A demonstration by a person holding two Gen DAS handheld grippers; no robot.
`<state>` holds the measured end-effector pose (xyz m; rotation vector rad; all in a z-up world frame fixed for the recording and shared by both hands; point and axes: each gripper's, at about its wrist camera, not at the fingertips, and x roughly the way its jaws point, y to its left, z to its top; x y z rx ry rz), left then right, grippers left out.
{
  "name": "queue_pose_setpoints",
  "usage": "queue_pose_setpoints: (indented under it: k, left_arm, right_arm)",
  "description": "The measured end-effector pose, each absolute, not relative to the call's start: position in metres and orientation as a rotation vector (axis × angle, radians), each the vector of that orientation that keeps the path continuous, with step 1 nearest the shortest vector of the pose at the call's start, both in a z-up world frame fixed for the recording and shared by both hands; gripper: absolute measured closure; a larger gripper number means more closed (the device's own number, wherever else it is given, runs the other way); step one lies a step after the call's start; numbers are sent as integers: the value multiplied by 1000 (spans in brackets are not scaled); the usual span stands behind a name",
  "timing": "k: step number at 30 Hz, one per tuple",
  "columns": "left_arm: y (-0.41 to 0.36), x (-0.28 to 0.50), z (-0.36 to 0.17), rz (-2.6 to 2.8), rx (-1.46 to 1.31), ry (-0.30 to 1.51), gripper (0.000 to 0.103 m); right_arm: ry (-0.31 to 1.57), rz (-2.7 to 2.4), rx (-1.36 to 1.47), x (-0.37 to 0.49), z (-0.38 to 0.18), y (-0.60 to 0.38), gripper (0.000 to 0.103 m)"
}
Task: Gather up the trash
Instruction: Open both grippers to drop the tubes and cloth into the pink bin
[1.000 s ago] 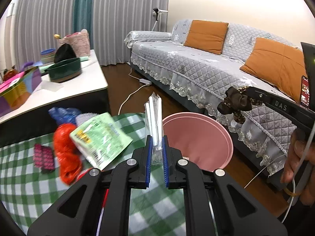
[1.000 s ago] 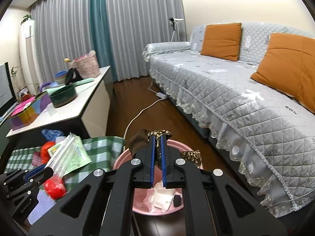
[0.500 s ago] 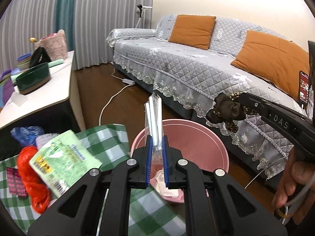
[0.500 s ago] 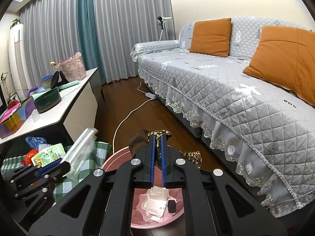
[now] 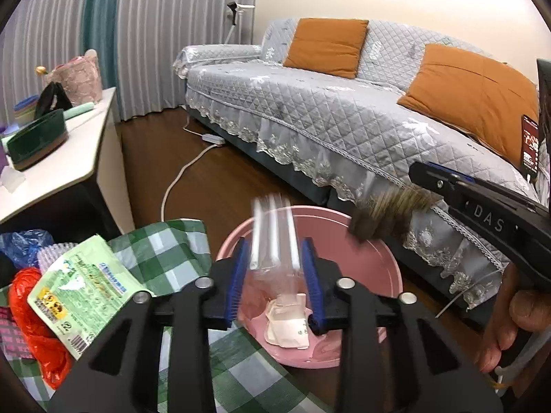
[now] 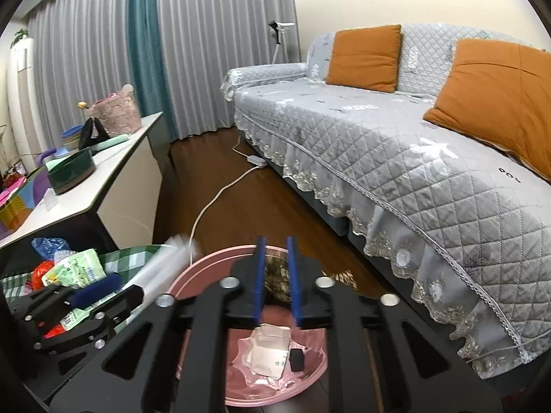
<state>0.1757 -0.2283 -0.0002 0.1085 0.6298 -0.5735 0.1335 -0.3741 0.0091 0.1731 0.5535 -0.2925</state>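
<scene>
Your left gripper [image 5: 275,268], low centre of its frame, was opening, a motion-blurred clear plastic sleeve [image 5: 273,237] loose between its blue pads above the pink bin [image 5: 385,261]. Your right gripper [image 6: 276,272] was likewise opening; the brown patterned scrap [image 6: 277,275] between its pads was mostly hidden, and whether they touched it could not be told. Crumpled white paper [image 6: 268,351] lay in the bin. At lower left, the green packet [image 5: 79,285] and red netting [image 5: 27,306] were cut off on the checked cloth [image 5: 165,251].
</scene>
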Motion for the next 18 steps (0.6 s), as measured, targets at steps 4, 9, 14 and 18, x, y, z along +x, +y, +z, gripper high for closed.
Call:
queue_pose_setpoints:
  k: [4,9,14,18]
  left_arm:
    - [-216,177,1,-541,80,639,70]
    - [-200,167,8,-512,60,636,70]
    - [-182,152,17,-484,47,628,70]
    - [-164,134,26,-459,50,618,70]
  right_arm:
    - [542,-333,197,130,11,-380,52]
    - [532,-325,196,126,17,-375,51]
    - [511,-302,207,119,29,-367,51]
    - [497,-272,209,112,39,-356,51]
